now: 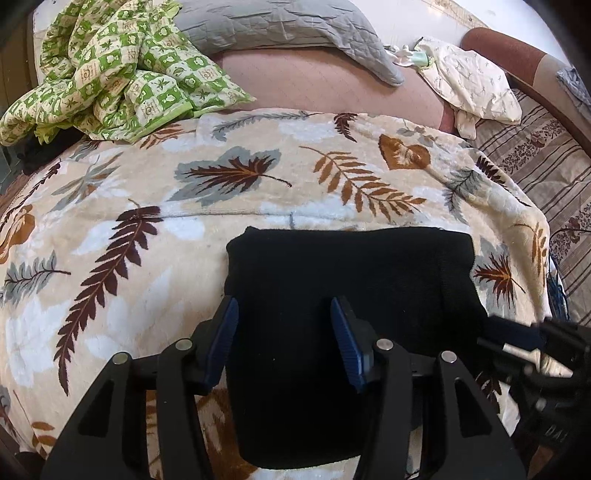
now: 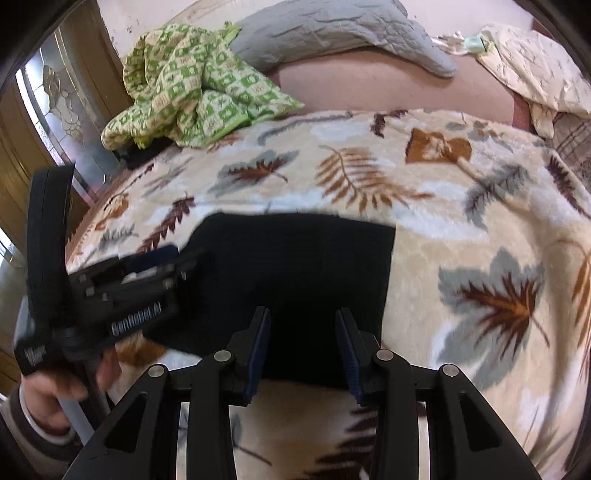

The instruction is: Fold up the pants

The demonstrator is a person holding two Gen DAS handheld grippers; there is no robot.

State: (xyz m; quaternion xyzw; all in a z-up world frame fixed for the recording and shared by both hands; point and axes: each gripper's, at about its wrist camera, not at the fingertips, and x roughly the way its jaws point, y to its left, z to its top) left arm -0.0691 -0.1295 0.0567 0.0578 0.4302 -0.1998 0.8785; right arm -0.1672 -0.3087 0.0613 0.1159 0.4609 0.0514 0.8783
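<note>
Under everything is the bed, spread with a cream plush blanket printed with brown, rust and grey leaves (image 1: pixel 147 206). Beyond its far edge shows a dusty pink quilted mattress cover (image 1: pixel 303 85), and on that lie a grey quilted pillow (image 1: pixel 280 22) and a crumpled green-and-cream checked quilt (image 1: pixel 110 70) at the far left. A pale cream cloth with a small twig print (image 1: pixel 476 81) sits at the far right, beside a brown striped floral sheet (image 1: pixel 546 166).

The black knitted pants, folded into a thick rectangle (image 1: pixel 351 280), lie flat on the leaf blanket near its close edge, right in front of me. In my left view the block looks taller than wide, its long axis running from me toward the pillows, with a straight far edge. In my right view it looks wider than deep, so I cannot tell the true long axis for certain. I cannot tell which end is the waistband.

My left fingers (image 1: pixel 284 332), black with blue ribbed pads (image 1: pixel 347 339), are spread apart over the near left part of the pants; the pads stand clear of each other and pinch nothing. My right fingers (image 2: pixel 303 347) are also parted, hovering over the near edge of the pants with nothing clamped between them. In the right view my left hand (image 2: pixel 55 391), with a grey cuff, grips the left tool's handle.
</note>
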